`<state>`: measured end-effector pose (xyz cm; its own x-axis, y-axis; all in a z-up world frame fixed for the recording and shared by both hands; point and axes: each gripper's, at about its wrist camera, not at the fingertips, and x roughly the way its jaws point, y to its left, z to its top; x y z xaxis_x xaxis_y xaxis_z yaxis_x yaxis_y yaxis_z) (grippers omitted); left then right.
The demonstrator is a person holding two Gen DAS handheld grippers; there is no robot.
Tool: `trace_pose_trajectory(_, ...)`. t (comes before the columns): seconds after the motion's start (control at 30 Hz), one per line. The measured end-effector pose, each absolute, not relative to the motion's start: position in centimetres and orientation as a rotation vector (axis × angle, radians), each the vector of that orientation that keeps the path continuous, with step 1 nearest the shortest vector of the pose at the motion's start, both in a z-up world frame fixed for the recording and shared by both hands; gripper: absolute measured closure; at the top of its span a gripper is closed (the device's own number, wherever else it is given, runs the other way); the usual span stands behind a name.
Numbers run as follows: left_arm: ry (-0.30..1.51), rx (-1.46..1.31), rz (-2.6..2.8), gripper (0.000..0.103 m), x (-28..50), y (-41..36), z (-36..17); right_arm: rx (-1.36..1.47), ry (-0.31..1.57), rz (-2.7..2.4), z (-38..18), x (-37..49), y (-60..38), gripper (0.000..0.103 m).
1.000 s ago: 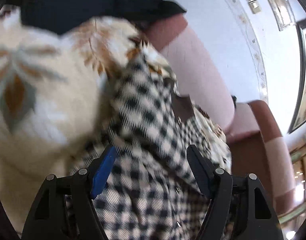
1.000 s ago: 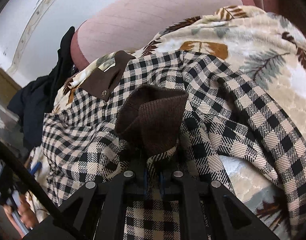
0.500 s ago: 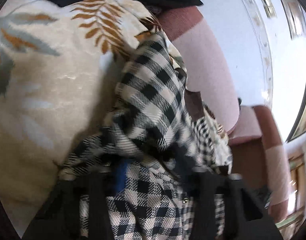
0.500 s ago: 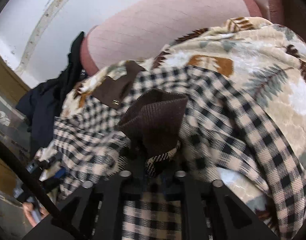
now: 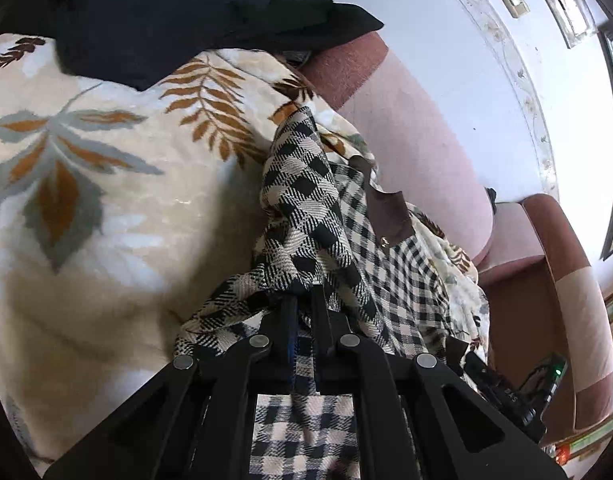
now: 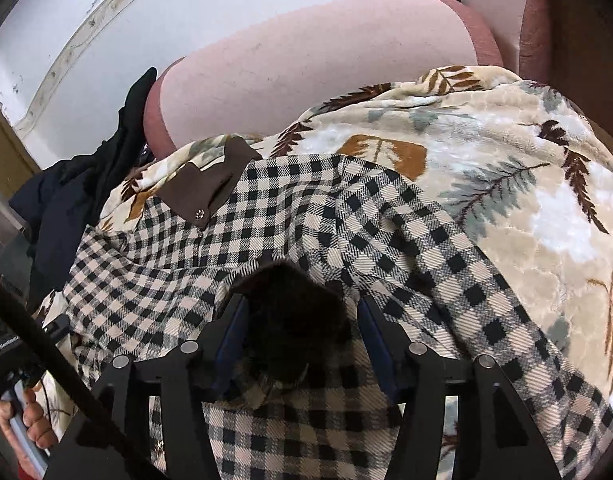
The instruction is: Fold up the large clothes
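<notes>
Checked shirt [image 5: 306, 216] is bunched up on the leaf-print blanket [image 5: 106, 208], spread out right in front of both grippers. Left gripper [image 5: 302, 304] has its jaws pinched narrow on a fold of the shirt. Right gripper [image 6: 300, 312] jaws are wide apart w/ the brown collar [image 6: 294, 300] sitting loose between them. Pink sofa back [image 6: 306, 60] is beyond, dark clothes [image 5: 178, 12] piled up top-left.

Shirt [image 6: 298, 216] black-cream check, brown pocket flap [image 6: 210, 188]; blanket [image 5: 106, 200] cream, rust-grey leaves; sofa [image 6: 306, 60] pink.
</notes>
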<state>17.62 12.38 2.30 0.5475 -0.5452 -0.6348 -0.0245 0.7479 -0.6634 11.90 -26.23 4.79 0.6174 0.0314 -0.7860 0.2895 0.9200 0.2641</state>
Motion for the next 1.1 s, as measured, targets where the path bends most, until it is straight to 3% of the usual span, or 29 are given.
trace_pose_trajectory(0.17, 0.980, -0.674, -0.302, 0.098, 17.9, 12.5, 1.7, 0.247, 0.824, -0.126, 6.4, 10.6, -23.3, 0.042)
trace_pose_trajectory(0.33, 0.982, -0.635, -0.279, 0.098, 17.6, 12.2, 1.6, 0.102, 0.921, -0.067, 4.0, 13.2, -20.9, 0.043)
trace_pose_trajectory(0.37, 0.982, -0.631, -0.277, 0.098, 17.5, 12.2, 1.6, 0.084, 0.948, -0.064, 3.2, 13.8, -20.7, 0.055)
trace_pose_trajectory(0.4, 0.981, -0.628, -0.275, 0.098, 17.5, 12.2, 1.6, 0.081, 0.986, -0.053, 2.4, 14.4, -20.7, 0.091)
trace_pose_trajectory(0.43, 0.981, -0.630, -0.275, 0.098, 17.5, 12.2, 1.7, 0.097, 1.019, -0.043, 1.9, 14.8, -20.9, 0.096)
trace_pose_trajectory(0.7, 0.935, -0.619, -0.269, 0.098, 17.0, 12.5, 3.2, 0.313, 0.871, -0.131, 7.2, 14.4, -27.4, 0.097)
trace_pose_trajectory(0.9, 1.073, -0.570, -0.183, 0.098, 17.3, 11.2, -0.3, 0.352, 0.983, -0.180, 2.7, 14.1, -28.2, 0.096)
trace_pose_trajectory(1.03, 1.129, -0.599, -0.167, 0.092, 17.4, 11.5, -1.5, 0.368, 1.027, -0.201, 0.6, 12.8, -29.2, 0.094)
trace_pose_trajectory(1.1, 1.119, -0.607, -0.157, 0.087, 17.1, 12.2, -0.8, 0.388, 1.017, -0.221, 1.1, 11.9, -30.1, 0.073)
